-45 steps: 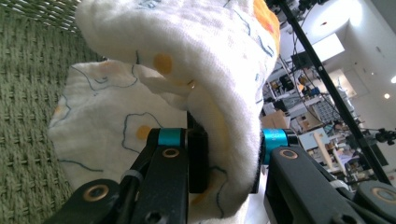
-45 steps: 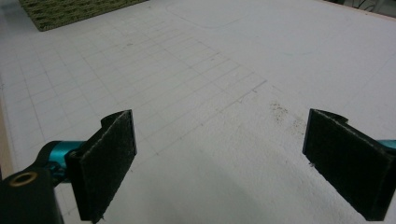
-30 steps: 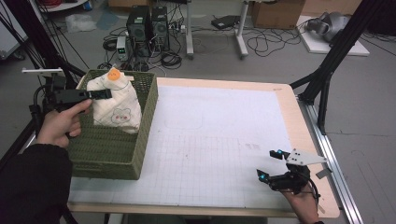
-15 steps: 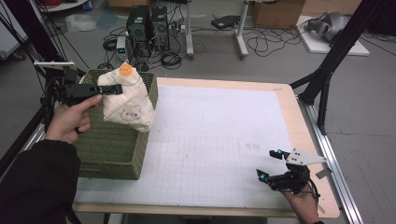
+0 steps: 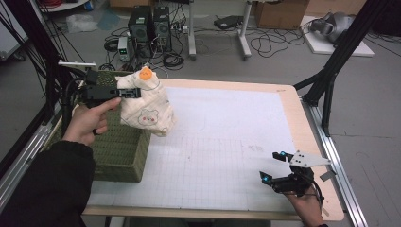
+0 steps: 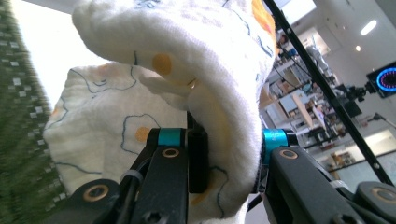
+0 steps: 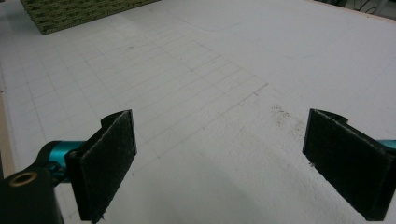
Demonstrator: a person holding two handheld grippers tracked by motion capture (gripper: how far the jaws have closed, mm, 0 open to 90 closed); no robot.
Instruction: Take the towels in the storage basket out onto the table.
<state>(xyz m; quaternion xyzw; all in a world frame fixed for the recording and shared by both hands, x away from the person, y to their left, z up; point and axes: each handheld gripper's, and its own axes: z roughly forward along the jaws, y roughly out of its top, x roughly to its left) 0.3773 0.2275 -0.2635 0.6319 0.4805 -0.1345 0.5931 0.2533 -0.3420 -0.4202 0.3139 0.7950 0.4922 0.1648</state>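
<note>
Hanging from the left gripper (image 5: 135,92), the cream cloth (image 5: 146,111) is clear of the table, its lower edge over the right rim of the green woven basket (image 5: 118,146) and the near-left part of the white grid mat (image 5: 227,142). Cloth has a small bear print on the face toward the high view and an orange patch at the top. Left gripper is held level by the person's left hand (image 5: 90,120), jaws pointing right across the basket top, clamped on a gathered fold at the cloth's upper left. In the left gripper view the left gripper (image 6: 224,149) has both black jaws pressed into that fold, fabric bunched between them and draped over the top; cloth (image 6: 140,79) there shows egg-like yellow-and-outline prints, and the basket weave (image 6: 18,116) runs down the left edge, blurred. Right gripper (image 5: 274,166) sits low at the near-right corner of the mat, well apart from cloth and basket, held by the person's right hand (image 5: 305,205). In the right gripper view the right gripper (image 7: 219,163) has its jaws spread wide with bare mat (image 7: 224,84) between the pads, holding nothing; a corner of the basket (image 7: 79,11) shows far off at top left. Wooden table edge (image 5: 307,118) frames the mat on the right.
</note>
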